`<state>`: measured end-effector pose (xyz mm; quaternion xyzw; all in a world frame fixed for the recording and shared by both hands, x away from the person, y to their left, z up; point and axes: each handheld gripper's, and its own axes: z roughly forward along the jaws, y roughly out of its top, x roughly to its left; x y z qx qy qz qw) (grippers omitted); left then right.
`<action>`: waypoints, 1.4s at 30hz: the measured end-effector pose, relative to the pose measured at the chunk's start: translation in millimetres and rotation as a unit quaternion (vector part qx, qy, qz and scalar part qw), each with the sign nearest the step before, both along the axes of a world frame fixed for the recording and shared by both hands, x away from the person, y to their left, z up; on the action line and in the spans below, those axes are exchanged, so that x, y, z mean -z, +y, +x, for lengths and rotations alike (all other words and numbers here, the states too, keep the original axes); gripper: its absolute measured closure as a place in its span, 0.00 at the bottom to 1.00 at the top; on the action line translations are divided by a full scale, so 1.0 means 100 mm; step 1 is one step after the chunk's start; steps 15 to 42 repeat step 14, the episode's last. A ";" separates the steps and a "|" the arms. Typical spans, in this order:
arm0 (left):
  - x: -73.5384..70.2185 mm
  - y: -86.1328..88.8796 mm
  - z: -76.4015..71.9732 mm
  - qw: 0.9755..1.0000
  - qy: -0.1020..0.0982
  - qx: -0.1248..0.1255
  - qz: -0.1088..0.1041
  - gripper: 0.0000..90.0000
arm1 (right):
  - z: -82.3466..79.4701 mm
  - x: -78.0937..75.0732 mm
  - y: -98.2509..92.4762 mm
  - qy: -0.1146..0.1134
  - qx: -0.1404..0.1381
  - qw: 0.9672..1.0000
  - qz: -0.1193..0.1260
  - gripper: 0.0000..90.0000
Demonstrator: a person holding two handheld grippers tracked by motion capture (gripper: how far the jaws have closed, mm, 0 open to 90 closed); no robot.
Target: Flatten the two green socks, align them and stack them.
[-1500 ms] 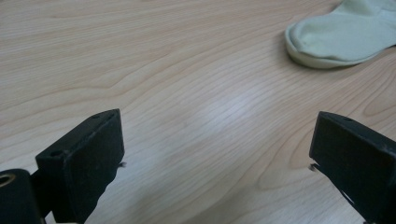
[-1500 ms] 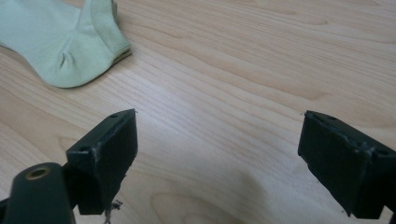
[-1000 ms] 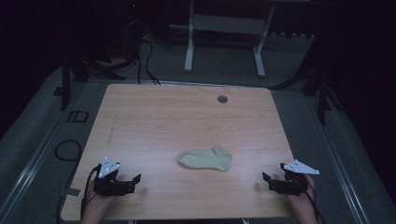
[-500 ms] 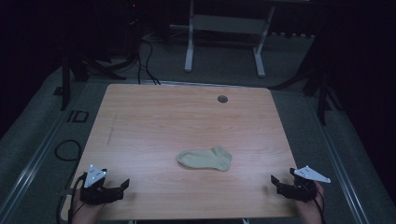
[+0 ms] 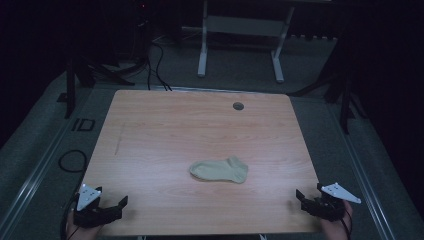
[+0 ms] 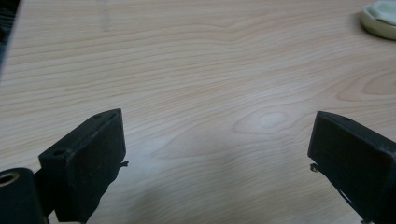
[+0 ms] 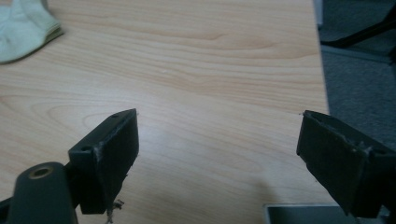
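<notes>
A wooden table takes up the middle of the high view, its far edge running in front of a white metal frame on the grey floor beyond. A small round grommet sits in the tabletop near the far right edge. A pale cream sock lies flat on the table, right of centre and toward the near side, with nothing touching it. The left gripper rests at the near left corner, jaws spread wide over bare wood, well apart from the sock. The right gripper sits at the near right corner, its jaws likewise wide apart and holding nothing, the sock off to its far left.
</notes>
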<state>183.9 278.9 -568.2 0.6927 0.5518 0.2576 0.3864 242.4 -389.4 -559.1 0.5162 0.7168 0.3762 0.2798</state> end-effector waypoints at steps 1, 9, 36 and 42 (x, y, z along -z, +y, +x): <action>0.00 0.02 -0.01 1.000 0.000 -0.005 -0.002 0.05 | 0.00 0.00 0.00 -0.002 0.001 1.000 -0.001 0.14; 0.04 0.10 -0.06 0.999 -0.014 -0.039 -0.022 0.05 | -0.01 0.02 0.01 -0.014 0.013 1.000 -0.009 0.14; 0.05 0.06 -0.05 0.999 -0.017 -0.032 -0.018 0.05 | -0.01 0.01 0.01 -0.018 0.021 1.000 -0.006 0.14; 0.05 0.06 -0.05 0.999 -0.017 -0.032 -0.018 0.05 | -0.01 0.01 0.01 -0.018 0.021 1.000 -0.006 0.14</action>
